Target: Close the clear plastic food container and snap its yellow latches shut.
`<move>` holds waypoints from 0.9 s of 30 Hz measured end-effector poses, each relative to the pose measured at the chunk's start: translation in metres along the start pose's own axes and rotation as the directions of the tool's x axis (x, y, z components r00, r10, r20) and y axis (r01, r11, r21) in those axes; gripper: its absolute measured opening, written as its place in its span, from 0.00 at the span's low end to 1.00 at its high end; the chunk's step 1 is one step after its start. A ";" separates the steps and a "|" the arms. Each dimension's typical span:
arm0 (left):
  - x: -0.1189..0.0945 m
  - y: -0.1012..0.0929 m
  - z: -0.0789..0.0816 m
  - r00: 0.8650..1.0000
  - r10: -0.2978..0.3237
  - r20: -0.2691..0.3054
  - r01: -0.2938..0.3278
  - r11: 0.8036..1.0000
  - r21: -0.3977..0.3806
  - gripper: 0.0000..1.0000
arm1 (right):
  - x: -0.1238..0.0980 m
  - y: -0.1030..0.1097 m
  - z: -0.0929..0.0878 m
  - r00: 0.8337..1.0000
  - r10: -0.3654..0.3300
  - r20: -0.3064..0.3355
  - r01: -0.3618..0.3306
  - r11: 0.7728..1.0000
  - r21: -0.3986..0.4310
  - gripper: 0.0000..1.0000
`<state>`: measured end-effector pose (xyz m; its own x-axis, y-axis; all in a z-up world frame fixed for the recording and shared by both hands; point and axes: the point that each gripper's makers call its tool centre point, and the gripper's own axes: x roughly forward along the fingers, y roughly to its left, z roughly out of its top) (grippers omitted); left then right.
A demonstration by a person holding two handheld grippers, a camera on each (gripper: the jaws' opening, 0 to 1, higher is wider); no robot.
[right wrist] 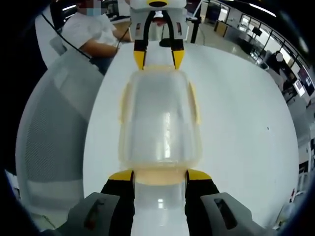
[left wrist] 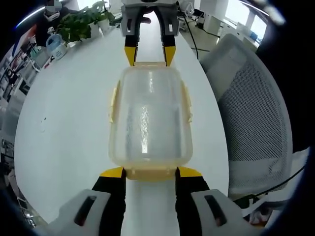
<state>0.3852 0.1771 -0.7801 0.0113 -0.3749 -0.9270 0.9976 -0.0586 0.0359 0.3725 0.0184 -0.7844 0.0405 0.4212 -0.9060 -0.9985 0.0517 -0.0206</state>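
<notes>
While the container (left wrist: 150, 120) sat on the table (left wrist: 64, 128), both grippers met its ends. The left gripper (left wrist: 150, 172) and right gripper (right wrist: 160, 175) stood spread; latch contact was unclear.

An open office: a long white worktop (left wrist: 64, 142), a mesh swivel chair (left wrist: 256, 113), potted plants (left wrist: 81, 22), monitors (right wrist: 257, 30) on desks behind.

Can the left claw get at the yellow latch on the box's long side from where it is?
Probably not yet: the left claw sits at one short end of the box. The side latch lies farther along, nothing blocking it.
</notes>
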 end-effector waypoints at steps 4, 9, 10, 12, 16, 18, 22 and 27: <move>0.003 0.001 0.003 1.000 -0.002 -0.001 0.002 1.000 0.002 0.38 | -0.001 -0.001 -0.003 1.000 0.001 0.000 -0.001 1.000 0.005 0.38; 0.005 0.002 0.008 1.000 -0.004 0.004 0.004 1.000 -0.007 0.38 | -0.004 -0.003 -0.009 1.000 0.005 -0.003 -0.005 1.000 0.004 0.38; 0.006 0.001 0.010 1.000 -0.006 0.007 0.006 1.000 -0.014 0.38 | -0.004 -0.004 -0.011 1.000 0.004 -0.005 -0.004 1.000 0.004 0.38; 0.007 0.000 0.012 1.000 -0.008 0.008 0.008 1.000 -0.015 0.38 | -0.005 -0.002 -0.012 1.000 0.007 -0.010 -0.007 1.000 0.005 0.38; 0.010 0.000 0.012 1.000 -0.013 0.001 0.013 1.000 -0.018 0.38 | -0.005 -0.002 -0.014 1.000 0.010 -0.005 -0.010 1.000 0.008 0.38; 0.011 -0.001 0.013 1.000 -0.014 0.003 0.014 1.000 -0.018 0.38 | -0.006 -0.001 -0.015 1.000 0.010 -0.007 -0.010 1.000 0.007 0.38; 0.013 -0.002 0.020 1.000 -0.017 0.016 0.017 1.000 -0.018 0.38 | -0.009 0.000 -0.022 1.000 0.010 -0.011 -0.010 1.000 0.011 0.38; 0.017 -0.002 0.029 1.000 -0.020 0.021 0.020 1.000 -0.013 0.38 | -0.012 0.000 -0.031 1.000 0.013 -0.018 -0.013 1.000 0.021 0.38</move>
<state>0.3815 0.1439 -0.7849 -0.0098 -0.3928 -0.9196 0.9985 -0.0538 0.0124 0.3711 -0.0146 -0.7864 0.0269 0.4054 -0.9138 -0.9978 0.0656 -0.0002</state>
